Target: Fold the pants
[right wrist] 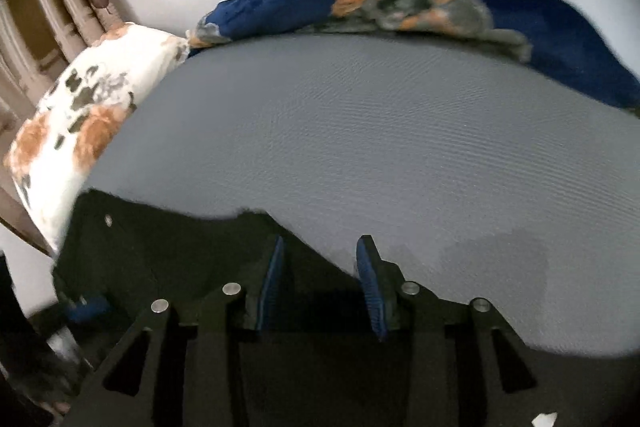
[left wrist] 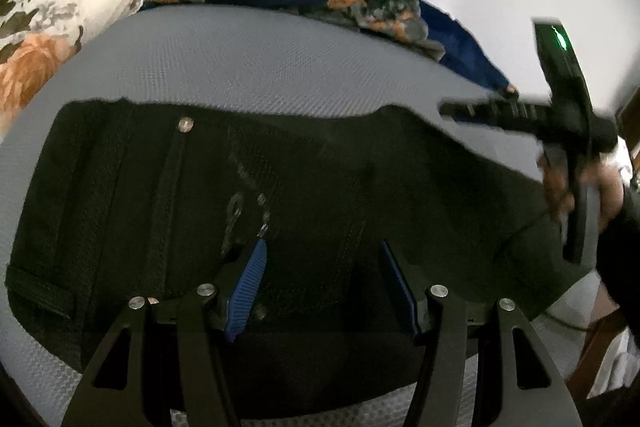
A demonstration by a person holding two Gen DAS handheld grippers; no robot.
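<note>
I am looking at the black pants lying flat on the grey mattress, waist end to the left. My left gripper is hanging over them with its blue pads parted and pressing on nothing. My right gripper is hovering over the pants' edge, pads apart and gripping nothing, while a floral pillow and blue blanket are sitting behind.

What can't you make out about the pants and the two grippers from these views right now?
- Pants: legs cut off by the left wrist view's right and bottom edges; folds lost in dark cloth.
- Right gripper: motion-blurred in the left wrist view; in its own view the jaws stand apart.
- Left gripper: jaws apart above the cloth; contact hidden.
</note>
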